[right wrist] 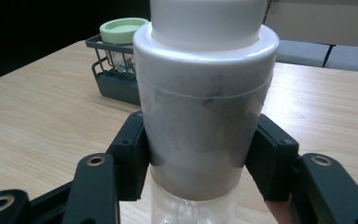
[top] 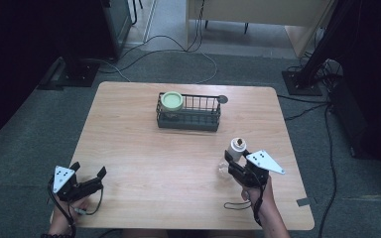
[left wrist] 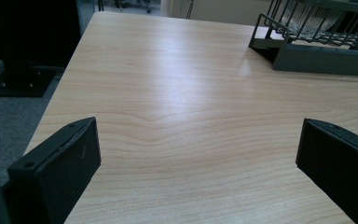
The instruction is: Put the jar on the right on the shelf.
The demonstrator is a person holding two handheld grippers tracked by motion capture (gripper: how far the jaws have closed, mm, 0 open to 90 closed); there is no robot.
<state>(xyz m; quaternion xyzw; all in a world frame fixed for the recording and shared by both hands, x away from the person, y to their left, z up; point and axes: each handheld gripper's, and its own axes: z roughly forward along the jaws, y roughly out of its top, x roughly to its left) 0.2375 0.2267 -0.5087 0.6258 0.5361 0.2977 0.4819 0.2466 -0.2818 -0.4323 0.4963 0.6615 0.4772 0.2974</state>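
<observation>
Black wire basket with a solid dark base (top: 188, 118) sits at the far middle of the pale wooden tabletop (top: 144, 163), and a glass jar with a pale green lid (top: 171, 101) stands in its left end. Near the front right, the right gripper (top: 237, 159) is clamped on a clear bottle with a tall white cap (top: 235, 148). In the right gripper view its black jaws press both sides of the smudged white cap (right wrist: 205, 116), the clear glass showing just below, and the basket with the green-lidded jar (right wrist: 121, 32) lies beyond to the left. At the front left corner the left gripper (top: 87, 169) is held low over bare wood, its jaws spread wide apart with nothing between them; the left gripper view shows the basket's corner (left wrist: 279, 51) far off at upper right.
</observation>
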